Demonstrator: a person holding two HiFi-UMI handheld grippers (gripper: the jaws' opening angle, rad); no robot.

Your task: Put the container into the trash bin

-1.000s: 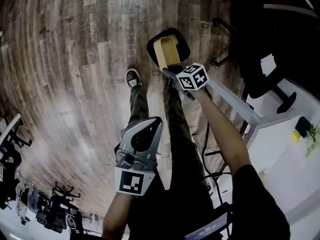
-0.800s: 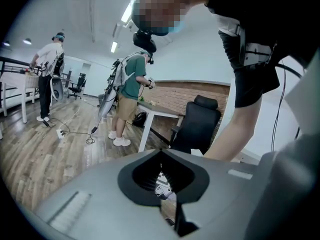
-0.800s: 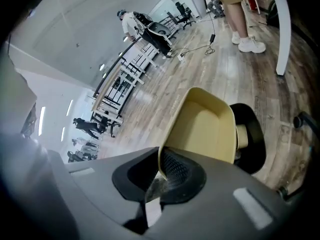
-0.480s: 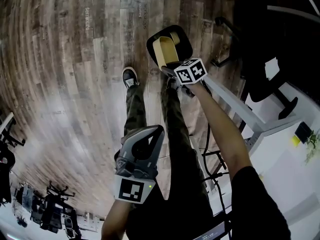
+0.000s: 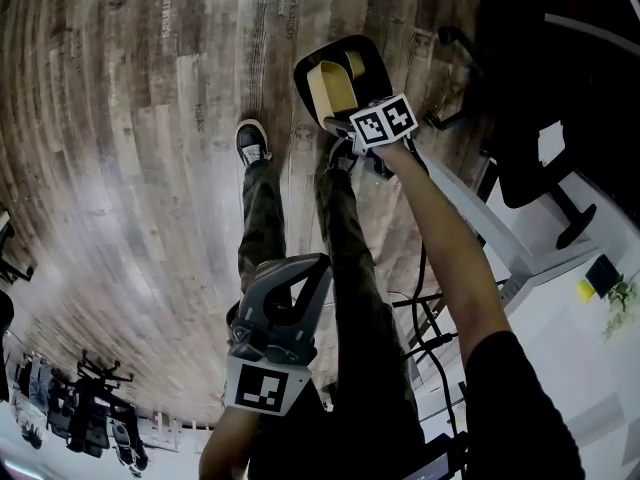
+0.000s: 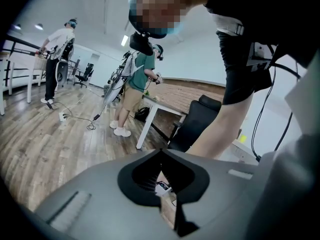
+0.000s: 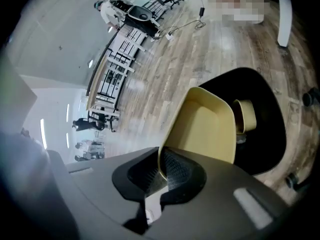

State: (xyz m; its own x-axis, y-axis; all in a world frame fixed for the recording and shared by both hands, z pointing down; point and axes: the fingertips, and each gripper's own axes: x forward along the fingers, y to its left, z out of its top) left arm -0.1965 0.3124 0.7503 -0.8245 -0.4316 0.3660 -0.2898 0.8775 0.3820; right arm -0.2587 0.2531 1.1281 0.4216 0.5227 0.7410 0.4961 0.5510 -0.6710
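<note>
The right gripper (image 7: 161, 173) is pinching the container (image 7: 205, 129) by its rim and has been sinking, so it's dangling right over the trash bin (image 7: 270, 129), looking nearly droppable. The left gripper (image 6: 161, 176) is hanging closed, empty.

Right gripper (image 7: 161, 174) jaws clamp rim of yellow container (image 7: 205, 129), held above open black trash bin (image 7: 270, 139).

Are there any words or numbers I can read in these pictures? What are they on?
No text can be read.
Print on the floor boards: faint, too blurred to read.
On the left marker cube and right marker cube: black-and-white squares only, no words.
On the container and trash bin: no label shows.
</note>
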